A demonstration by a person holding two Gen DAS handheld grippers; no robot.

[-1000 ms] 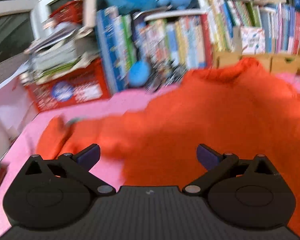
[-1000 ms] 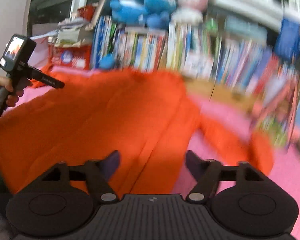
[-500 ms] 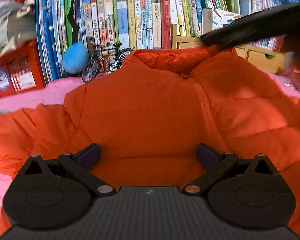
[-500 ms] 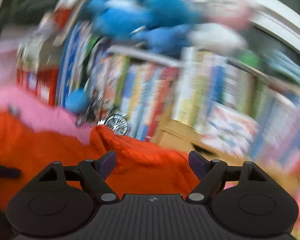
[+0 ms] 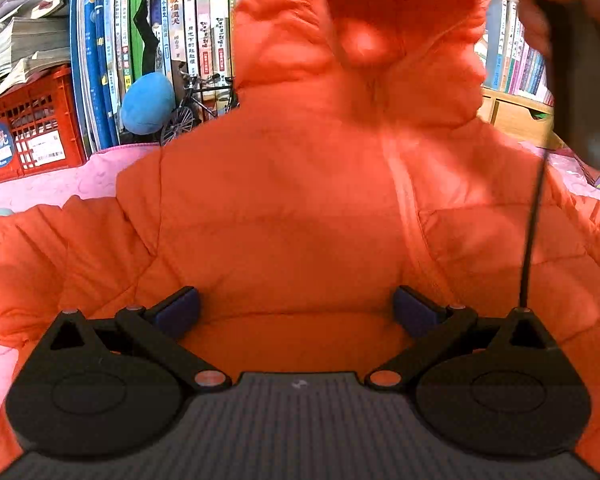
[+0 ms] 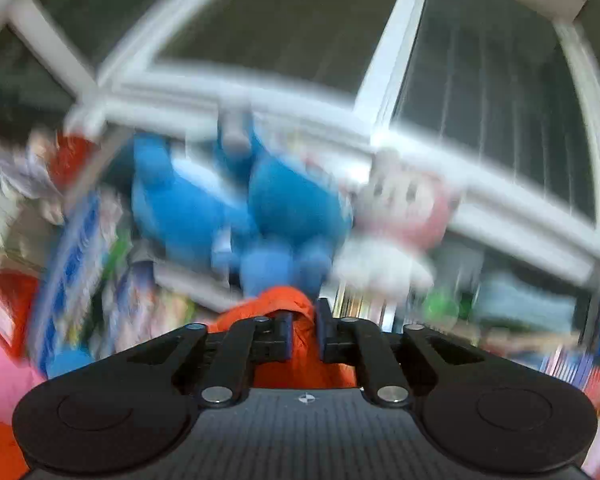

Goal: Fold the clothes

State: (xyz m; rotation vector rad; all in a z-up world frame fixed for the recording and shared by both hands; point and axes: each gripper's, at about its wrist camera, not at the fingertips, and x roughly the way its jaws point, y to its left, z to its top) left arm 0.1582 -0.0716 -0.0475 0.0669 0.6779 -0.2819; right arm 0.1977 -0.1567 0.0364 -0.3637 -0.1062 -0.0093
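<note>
orange jacket [image 5: 284, 208] judged puffy, light, slippery | hood pinched as right gripper [image 6: 303, 330] is closing | left gripper [image 5: 296, 312] held spread at hem

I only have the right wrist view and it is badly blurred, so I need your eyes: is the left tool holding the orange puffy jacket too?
Observer: No. The left tool is open, its pads apart over the orange puffy jacket, gripping nothing.
Operator: Where is the piece my right tool pinches?
Observer: The right tool is closing on a fold of orange fabric; in the left wrist view the jacket's hood end is lifted up before the books.
Operator: And the rest of it?
Observer: The body and sleeves lie spread on the pink quilted cover.
</note>
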